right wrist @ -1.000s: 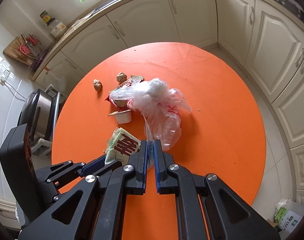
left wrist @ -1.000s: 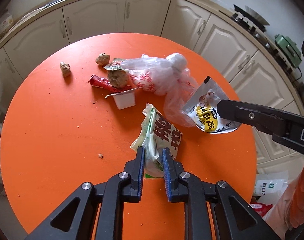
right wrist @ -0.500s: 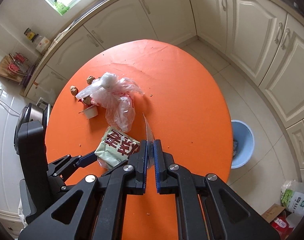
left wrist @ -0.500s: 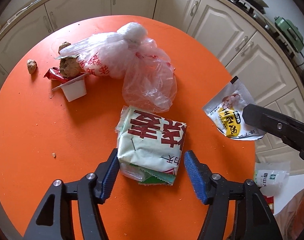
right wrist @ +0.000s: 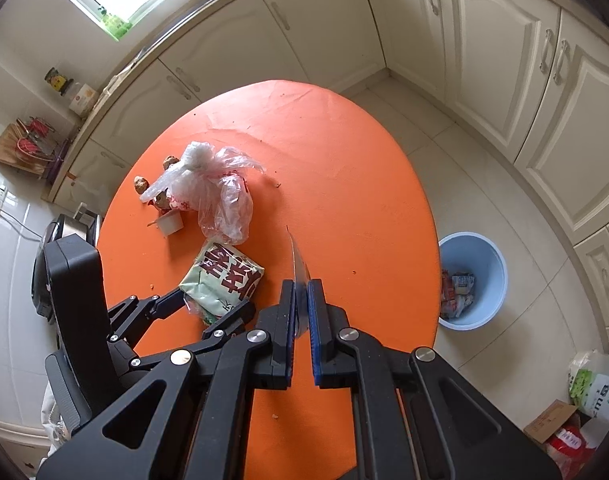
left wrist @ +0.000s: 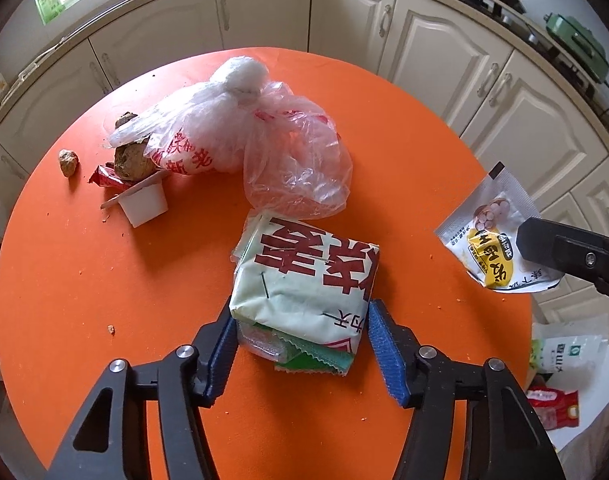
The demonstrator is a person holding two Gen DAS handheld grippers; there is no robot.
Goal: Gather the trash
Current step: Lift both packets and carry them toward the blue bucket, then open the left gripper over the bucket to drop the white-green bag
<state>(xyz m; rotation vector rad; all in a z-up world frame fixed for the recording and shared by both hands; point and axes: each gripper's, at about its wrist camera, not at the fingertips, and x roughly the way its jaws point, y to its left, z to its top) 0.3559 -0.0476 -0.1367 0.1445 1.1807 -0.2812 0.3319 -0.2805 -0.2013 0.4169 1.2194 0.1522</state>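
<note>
A pale green packet with big red characters lies on the round orange table, with smaller wrappers tucked under it. My left gripper straddles its near end. The jaws are closing, the blue pads right at its sides without squeezing it. From the right wrist, the same packet and left gripper appear at lower left. My right gripper is shut on a white sachet with a yellow label, held in the air over the table's right edge and seen edge-on from its own camera.
A crumpled clear plastic bag, a white cup, a red wrapper and brown lumps lie at the table's far side. A blue bin with trash stands on the floor right of the table. Cabinets ring the room.
My left gripper let go of the packet's edge, opened wide, sank and now straddles the packet, jaws narrowing. My right gripper carried the sachet toward the table's right edge; the bin came into view.
</note>
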